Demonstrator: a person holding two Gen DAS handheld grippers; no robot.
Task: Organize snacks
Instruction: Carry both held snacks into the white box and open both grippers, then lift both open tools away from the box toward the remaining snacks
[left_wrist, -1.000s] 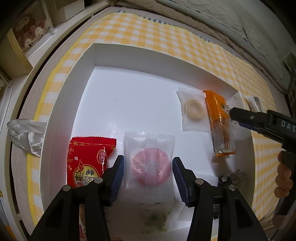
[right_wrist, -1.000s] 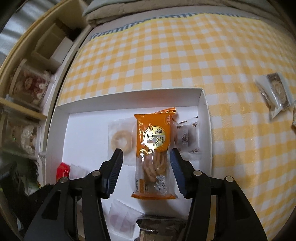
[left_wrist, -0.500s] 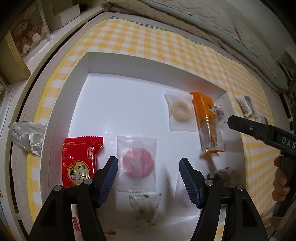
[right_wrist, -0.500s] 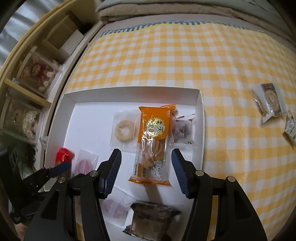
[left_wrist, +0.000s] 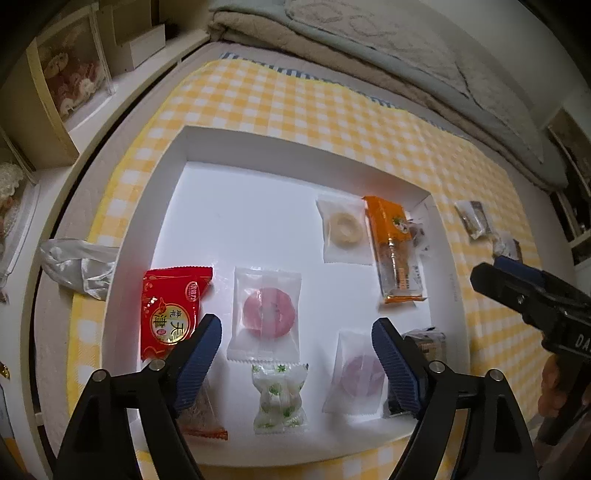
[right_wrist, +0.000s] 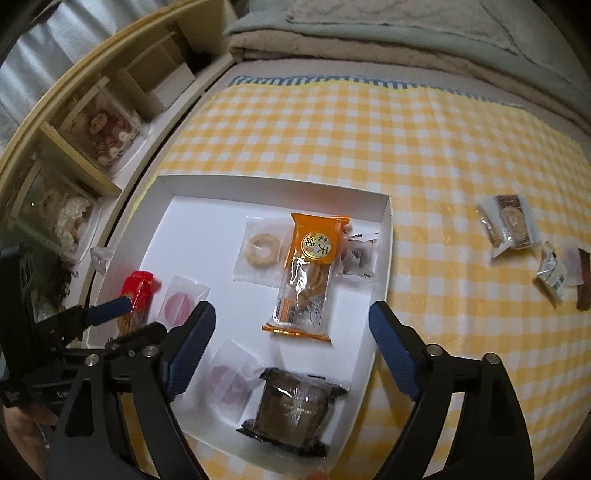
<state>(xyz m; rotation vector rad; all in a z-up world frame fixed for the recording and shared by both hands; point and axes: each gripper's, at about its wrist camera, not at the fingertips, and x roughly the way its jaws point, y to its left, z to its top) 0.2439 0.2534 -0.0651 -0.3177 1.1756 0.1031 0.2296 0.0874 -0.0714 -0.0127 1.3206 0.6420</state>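
Observation:
A white tray (left_wrist: 173, 177) (right_wrist: 384, 236) lies on a yellow checked cloth and holds several wrapped snacks. Below my left gripper (left_wrist: 295, 350) lie a pink ring snack (left_wrist: 266, 314), a red packet (left_wrist: 171, 310) and a green-dotted candy (left_wrist: 279, 398). The left jaws are opening, with nothing pressed between them. My right gripper (right_wrist: 291, 343) hangs over the orange packet (right_wrist: 308, 273) and a dark brown cake (right_wrist: 291, 406); its jaws are opening too, clear of both. A pale ring snack (right_wrist: 260, 251) lies beside the orange packet.
Several wrapped snacks (right_wrist: 509, 225) lie loose on the cloth to the right of the tray. A crumpled clear wrapper (left_wrist: 77, 266) sits off the tray's left edge. Shelves with boxes (right_wrist: 107, 129) stand at the left, folded bedding (right_wrist: 369, 33) at the back.
Both grippers have risen away from the tray and spread their jaws wider. The pink ring snack and the orange packet stay lying in the tray, and more of the tray shows.

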